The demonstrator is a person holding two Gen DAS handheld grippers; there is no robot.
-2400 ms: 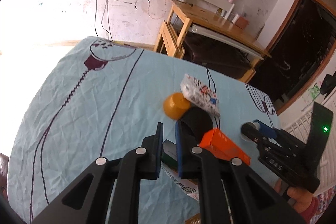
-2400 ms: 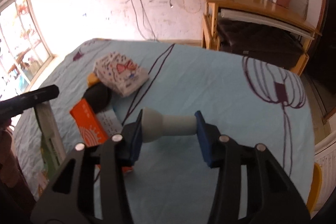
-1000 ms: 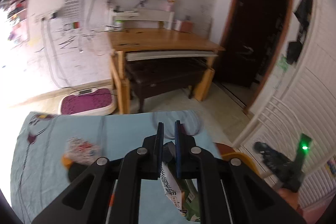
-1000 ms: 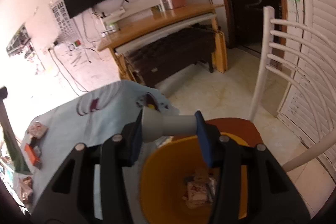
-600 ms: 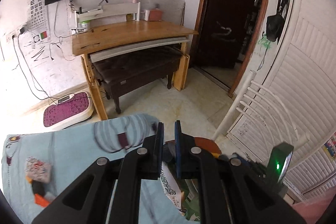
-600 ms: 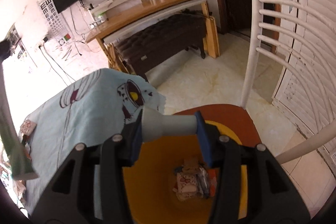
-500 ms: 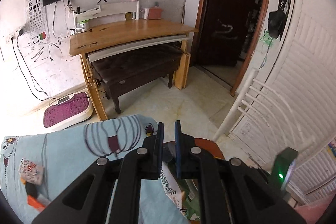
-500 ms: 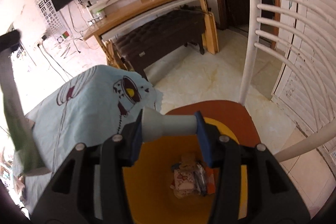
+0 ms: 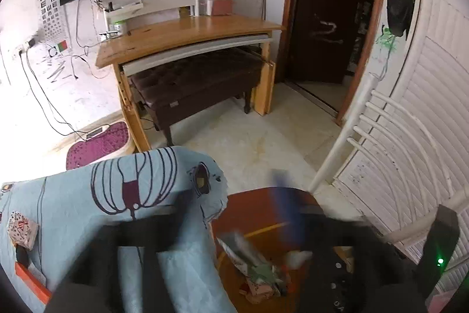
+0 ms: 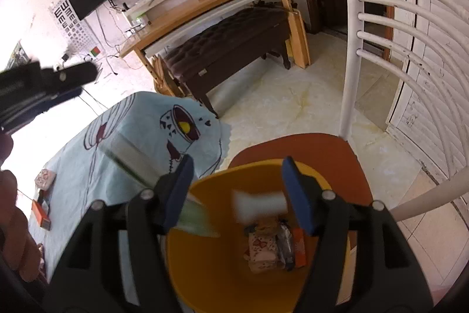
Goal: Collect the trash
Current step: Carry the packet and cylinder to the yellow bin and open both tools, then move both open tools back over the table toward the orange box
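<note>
Both drops in progress: right gripper point(image 10: 236, 191) and left gripper point(image 9: 234, 207) jaws opening, grey bottle point(image 10: 259, 203) and green wrapper point(image 10: 193, 217) freed, so I hold both centred over the yellow bin point(image 10: 205, 263) rim.

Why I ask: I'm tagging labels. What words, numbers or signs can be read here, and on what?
"E" in rows, turned different ways: eye chart on the wall.
A white scrawl like "2": dark door.
Falling wrapper: print blurred, unreadable.
Trash in the yellow bin: patterned, no legible text.
Orange box on the tablecloth: too small to read.
</note>
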